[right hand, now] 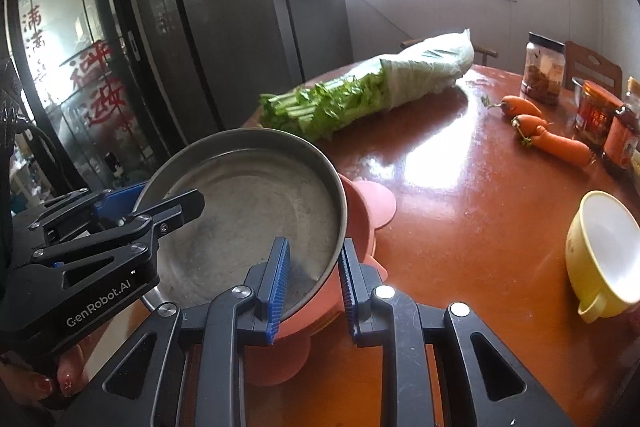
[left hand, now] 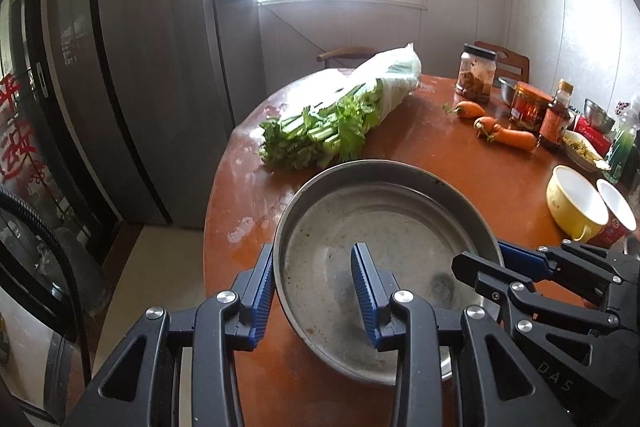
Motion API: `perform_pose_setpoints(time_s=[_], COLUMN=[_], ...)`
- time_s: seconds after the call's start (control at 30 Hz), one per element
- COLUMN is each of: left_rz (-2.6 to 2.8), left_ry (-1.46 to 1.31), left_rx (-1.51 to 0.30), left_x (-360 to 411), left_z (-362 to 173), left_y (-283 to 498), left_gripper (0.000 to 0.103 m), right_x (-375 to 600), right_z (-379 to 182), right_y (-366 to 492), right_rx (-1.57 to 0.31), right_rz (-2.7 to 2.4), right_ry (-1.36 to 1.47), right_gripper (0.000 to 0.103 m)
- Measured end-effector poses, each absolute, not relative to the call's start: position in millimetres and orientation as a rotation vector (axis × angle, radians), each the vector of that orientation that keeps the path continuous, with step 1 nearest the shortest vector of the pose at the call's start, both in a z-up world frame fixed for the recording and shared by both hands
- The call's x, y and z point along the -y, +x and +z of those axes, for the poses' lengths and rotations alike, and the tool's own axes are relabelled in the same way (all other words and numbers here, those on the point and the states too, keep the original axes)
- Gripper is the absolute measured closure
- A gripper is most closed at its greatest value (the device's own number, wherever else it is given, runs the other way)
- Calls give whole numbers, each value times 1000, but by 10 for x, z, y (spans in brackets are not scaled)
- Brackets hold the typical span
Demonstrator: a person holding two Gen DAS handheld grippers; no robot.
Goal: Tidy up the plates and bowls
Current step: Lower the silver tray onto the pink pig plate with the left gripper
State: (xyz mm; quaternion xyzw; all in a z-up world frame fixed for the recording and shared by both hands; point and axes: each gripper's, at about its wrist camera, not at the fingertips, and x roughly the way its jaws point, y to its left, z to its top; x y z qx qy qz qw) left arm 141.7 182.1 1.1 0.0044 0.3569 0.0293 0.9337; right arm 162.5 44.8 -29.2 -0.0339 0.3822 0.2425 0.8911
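Below, in the left wrist view, the left claw [left hand: 316, 291] grips the near-left rim of a metal pan [left hand: 384, 227]; one blue pad lies outside the wall, the other inside, so the claw is narrow and holding the pan; the pan fills the lower centre of the frame, over the near edge of the round red-brown tabletop [left hand: 460, 163]; at lower right the right claw [left hand: 500, 259] reaches in to the pan's right rim; above the pan lies a bunch of celery [left hand: 332, 123] in a plastic sleeve, at mid frame; to the right of it two carrots [left hand: 500, 131] lie on the tabletop; further right stand jars [left hand: 476, 73] and bottles; a yellow bowl [left hand: 576, 203] sits at the right edge, tipped toward the camera, with a white cup [left hand: 618, 207] just beside it.

Next, in the right wrist view, the right claw [right hand: 312, 287] is shut on the pan's [right hand: 248, 211] near-right rim and on the wall of a pink bowl [right hand: 360, 219] under it, both between the pads; the pan sits nested in the pink bowl at lower left of centre; the left claw [right hand: 140, 205] holds the pan's left rim; fingers [right hand: 66, 375] with red nails show at the lower left; the celery [right hand: 340, 99] lies above centre, the carrots [right hand: 540, 131] to the right, the yellow bowl [right hand: 604, 251] at the right edge.
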Motion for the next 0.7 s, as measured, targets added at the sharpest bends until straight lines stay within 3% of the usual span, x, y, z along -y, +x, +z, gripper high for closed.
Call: perform_pose_setpoints(time_s=[0.7], left_rz=[41], left_ry=[14], left_rx=[-772], left_x=[-1758], left_z=[-167], left_y=[1515], left_gripper=[64], right_x=[-447], right_z=[-373], right_y=[1661], right_rx=[-799], right_rz=[460], right_ry=[-121], right_gripper=[75])
